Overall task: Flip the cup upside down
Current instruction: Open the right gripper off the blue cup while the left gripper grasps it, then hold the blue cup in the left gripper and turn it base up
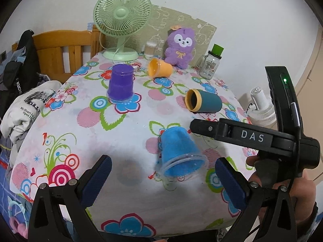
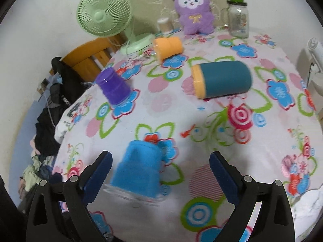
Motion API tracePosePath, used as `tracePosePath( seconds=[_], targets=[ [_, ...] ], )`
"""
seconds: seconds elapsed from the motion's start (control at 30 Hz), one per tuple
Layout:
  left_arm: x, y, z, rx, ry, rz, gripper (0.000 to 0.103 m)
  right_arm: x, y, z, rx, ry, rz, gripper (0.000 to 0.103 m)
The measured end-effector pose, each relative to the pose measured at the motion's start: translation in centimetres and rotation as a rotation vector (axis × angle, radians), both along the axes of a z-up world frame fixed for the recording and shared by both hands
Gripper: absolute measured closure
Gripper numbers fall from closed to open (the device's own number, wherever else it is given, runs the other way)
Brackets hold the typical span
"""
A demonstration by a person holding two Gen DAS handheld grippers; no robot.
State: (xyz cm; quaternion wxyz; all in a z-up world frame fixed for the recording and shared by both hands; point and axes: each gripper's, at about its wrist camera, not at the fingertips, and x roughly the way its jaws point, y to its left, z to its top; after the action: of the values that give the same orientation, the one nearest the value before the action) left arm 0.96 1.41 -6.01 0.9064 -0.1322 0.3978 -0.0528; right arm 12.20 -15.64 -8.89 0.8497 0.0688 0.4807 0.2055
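Observation:
A blue cup (image 1: pixel 180 153) (image 2: pixel 139 171) is mouth down on the flowered tablecloth, tilted, blurred in the right wrist view. A purple cup (image 1: pixel 120 84) (image 2: pixel 113 86) stands upside down at the left. A teal cup with a yellow rim (image 1: pixel 203 100) (image 2: pixel 222 79) lies on its side. An orange cup (image 1: pixel 159 67) (image 2: pixel 167 46) lies on its side farther back. My left gripper (image 1: pixel 163 178) is open and empty, just in front of the blue cup. My right gripper (image 2: pixel 160 171) is open, with the blue cup between its fingers but apart from them; its body (image 1: pixel 252 137) shows in the left wrist view.
A green fan (image 1: pixel 122 20) (image 2: pixel 104 12), a purple plush toy (image 1: pixel 180 47) (image 2: pixel 194 10) and a glass jar with a green lid (image 1: pixel 211 63) (image 2: pixel 238 16) stand along the table's back. Wooden chair (image 1: pixel 64 48) and clothes (image 1: pixel 26 109) at the left. A white appliance (image 1: pixel 262 106) at the right.

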Motion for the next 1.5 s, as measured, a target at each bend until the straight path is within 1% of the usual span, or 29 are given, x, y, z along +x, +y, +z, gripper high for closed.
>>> tracePosePath(
  seconds=[0.07, 0.13, 0.23, 0.3, 0.4, 0.5, 0.57, 0.6, 0.7, 0.87, 1.0, 1.23, 1.3, 1.33, 1.5],
  targets=[
    [0.4, -0.2, 0.4, 0.001, -0.001, -0.004, 0.0, 0.1, -1.2, -0.1, -0.005, -0.007, -0.031, 0.005],
    [0.9, -0.3, 1.0, 0.004, -0.008, 0.0, 0.0, 0.3, -2.7, -0.4, 0.012, 0.004, -0.061, 0.005],
    [2.3, -0.5, 1.8, 0.011, -0.016, -0.016, 0.0, 0.4, -4.6, -0.9, -0.002, 0.007, -0.115, 0.005],
    [3.4, -0.7, 2.0, 0.029, -0.019, -0.024, 0.0, 0.3, -5.6, -1.3, 0.0, 0.017, -0.128, 0.005],
    [5.4, -1.5, 2.1, 0.065, 0.001, -0.037, 0.0, 0.2, -6.5, -2.0, -0.008, 0.026, -0.144, 0.005],
    [7.1, -2.2, 1.6, 0.08, 0.043, -0.054, 0.0, 0.0, -7.3, -2.6, -0.015, 0.036, -0.158, 0.005],
    [8.4, -3.0, 0.8, 0.13, 0.103, -0.051, 0.0, -0.1, -7.8, -2.9, -0.016, 0.042, -0.167, 0.005],
    [8.8, -3.3, 0.5, 0.144, 0.12, -0.054, 0.0, -0.1, -8.0, -3.0, -0.016, 0.044, -0.168, 0.005],
    [9.6, -4.0, -0.7, 0.15, 0.163, -0.068, 0.0, -0.1, -8.8, -3.4, -0.013, 0.051, -0.167, 0.005],
    [11.2, -4.8, -2.4, 0.18, 0.233, -0.077, 0.0, 0.0, -11.1, -3.7, -0.009, 0.059, -0.223, 0.005],
    [12.4, -5.1, -3.5, 0.184, 0.285, -0.085, 0.0, 0.0, -11.7, -3.7, -0.006, 0.057, -0.234, 0.005],
    [14.0, -5.4, -5.2, 0.163, 0.353, -0.103, 0.001, 0.0, -11.0, -4.2, -0.019, 0.071, -0.2, 0.005],
    [14.5, -5.4, -5.7, 0.158, 0.381, -0.108, 0.007, -0.1, -10.8, -4.4, -0.019, 0.073, -0.196, 0.005],
    [14.7, -5.4, -6.0, 0.153, 0.396, -0.111, 0.011, -0.1, -10.7, -4.4, -0.02, 0.074, -0.195, 0.005],
    [15.3, -5.4, -6.9, 0.139, 0.432, -0.121, 0.014, -0.2, -10.8, -4.4, -0.021, 0.075, -0.201, 0.005]
  ],
)
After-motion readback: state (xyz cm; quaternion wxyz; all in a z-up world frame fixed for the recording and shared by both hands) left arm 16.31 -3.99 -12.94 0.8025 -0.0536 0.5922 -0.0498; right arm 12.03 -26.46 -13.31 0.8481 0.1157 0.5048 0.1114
